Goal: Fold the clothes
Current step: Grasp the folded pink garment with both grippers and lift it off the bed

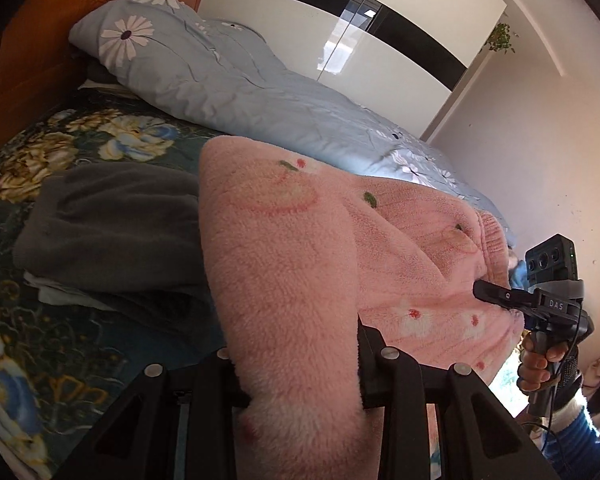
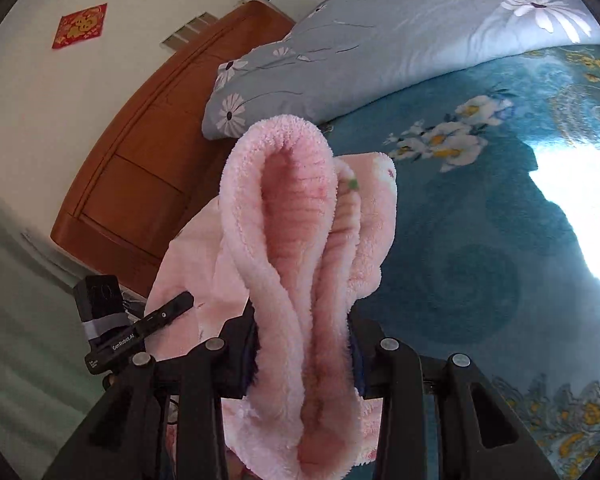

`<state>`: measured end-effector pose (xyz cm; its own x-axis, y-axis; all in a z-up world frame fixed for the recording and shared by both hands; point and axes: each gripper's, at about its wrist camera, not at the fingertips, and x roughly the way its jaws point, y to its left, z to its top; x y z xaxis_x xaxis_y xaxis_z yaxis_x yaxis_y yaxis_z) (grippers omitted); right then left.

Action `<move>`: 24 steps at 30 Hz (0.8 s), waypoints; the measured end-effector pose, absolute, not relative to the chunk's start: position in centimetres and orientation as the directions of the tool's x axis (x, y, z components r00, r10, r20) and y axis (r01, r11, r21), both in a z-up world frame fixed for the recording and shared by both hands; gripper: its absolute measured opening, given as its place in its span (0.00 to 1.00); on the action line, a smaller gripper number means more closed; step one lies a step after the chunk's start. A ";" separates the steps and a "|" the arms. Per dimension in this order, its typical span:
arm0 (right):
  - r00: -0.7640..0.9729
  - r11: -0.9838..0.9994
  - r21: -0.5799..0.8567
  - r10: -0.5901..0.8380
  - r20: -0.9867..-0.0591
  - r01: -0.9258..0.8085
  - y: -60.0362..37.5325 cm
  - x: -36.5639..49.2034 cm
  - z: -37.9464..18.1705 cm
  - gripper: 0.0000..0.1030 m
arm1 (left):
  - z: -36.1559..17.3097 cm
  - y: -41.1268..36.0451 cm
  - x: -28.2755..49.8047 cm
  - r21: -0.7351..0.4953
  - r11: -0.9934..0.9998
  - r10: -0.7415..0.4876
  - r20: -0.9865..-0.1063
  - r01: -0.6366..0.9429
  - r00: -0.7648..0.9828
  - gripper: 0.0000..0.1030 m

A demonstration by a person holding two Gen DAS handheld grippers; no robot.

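Pink fleece garment (image 1: 300,264) is clamped between the jaws of both the left gripper (image 1: 300,364) and the right gripper (image 2: 304,344) (above the bed (image 2: 480,240)). Readable labels: "DAS", "GenRobot.AI".

Black claw (image 1: 300,364) w/ silver screws; blue sleeve (image 1: 580,428).

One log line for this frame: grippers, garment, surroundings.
left gripper: shut on pink garment | right gripper: shut on pink garment | garment held above bed | gray clothes on bed
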<state>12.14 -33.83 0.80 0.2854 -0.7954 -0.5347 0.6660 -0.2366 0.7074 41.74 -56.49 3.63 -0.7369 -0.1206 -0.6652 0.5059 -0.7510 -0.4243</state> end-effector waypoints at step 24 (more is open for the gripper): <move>0.366 -0.169 0.739 -0.783 -0.503 0.652 -55.6 18.6 -2.4 0.39 | 1.0 -79.2 47.1 -0.416 -0.626 -0.243 -0.700 0.660 -0.672 0.41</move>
<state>18.57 -55.56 -2.38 0.3665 -0.7830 -0.5026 0.6524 -0.1689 0.7388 47.12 -79.23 0.96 -0.6715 -0.2427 -0.7001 0.6598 -0.6258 -0.4160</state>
